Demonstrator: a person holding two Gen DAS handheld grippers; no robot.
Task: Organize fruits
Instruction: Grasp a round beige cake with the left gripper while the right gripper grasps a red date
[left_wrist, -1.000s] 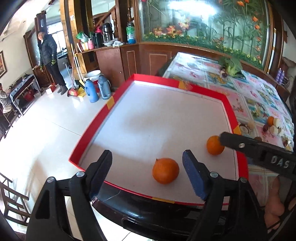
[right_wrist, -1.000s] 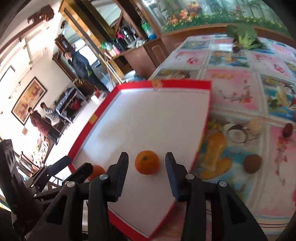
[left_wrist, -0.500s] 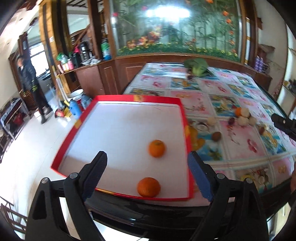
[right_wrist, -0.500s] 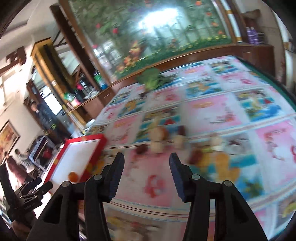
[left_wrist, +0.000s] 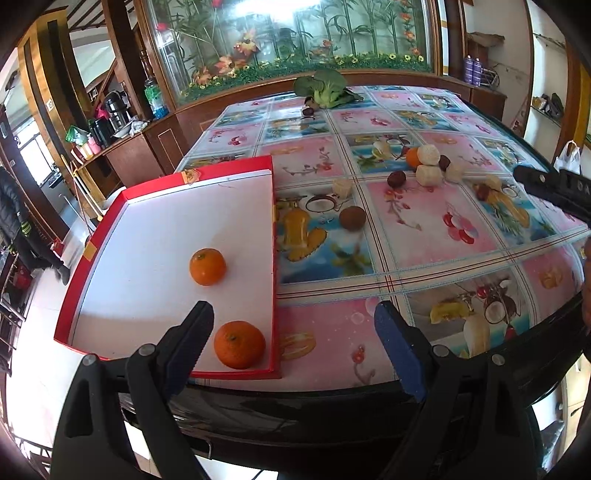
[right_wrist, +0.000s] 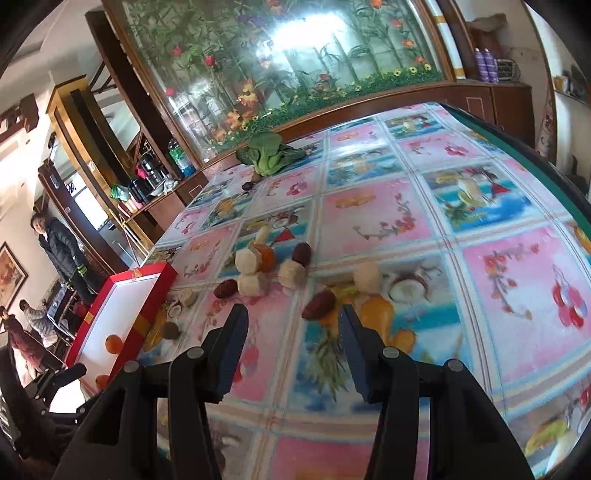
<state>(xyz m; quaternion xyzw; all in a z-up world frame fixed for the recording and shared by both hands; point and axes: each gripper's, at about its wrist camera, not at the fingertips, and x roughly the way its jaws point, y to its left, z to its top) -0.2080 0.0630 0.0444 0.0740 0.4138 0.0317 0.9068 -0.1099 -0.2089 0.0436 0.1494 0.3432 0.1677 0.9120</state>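
Note:
Two oranges lie in the red-rimmed white tray (left_wrist: 122, 199): one orange (left_wrist: 207, 266) mid-tray, the other orange (left_wrist: 239, 344) at the near right corner. My left gripper (left_wrist: 293, 332) hangs open over the table's near edge, empty. On the patterned cloth a loose cluster holds a third orange (left_wrist: 412, 157), pale peeled pieces (left_wrist: 428, 174), dark red dates (left_wrist: 396, 179) and a brown kiwi (left_wrist: 352, 218). My right gripper (right_wrist: 291, 319) is open and empty, just short of a dark date (right_wrist: 318, 305) and a pale piece (right_wrist: 366, 276); the tray (right_wrist: 127, 295) is far left.
A leafy green vegetable (left_wrist: 327, 88) lies at the table's far end before a large flower-painted glass wall. The table's dark front edge (left_wrist: 332, 410) runs under my left gripper. A person (right_wrist: 62, 254) stands on the floor far left; others sit beyond. Cabinets line the back.
The right gripper has left the tray, where it stood around an orange, and swung right to the fruit cluster. The left gripper backed off from the near orange and turned right.

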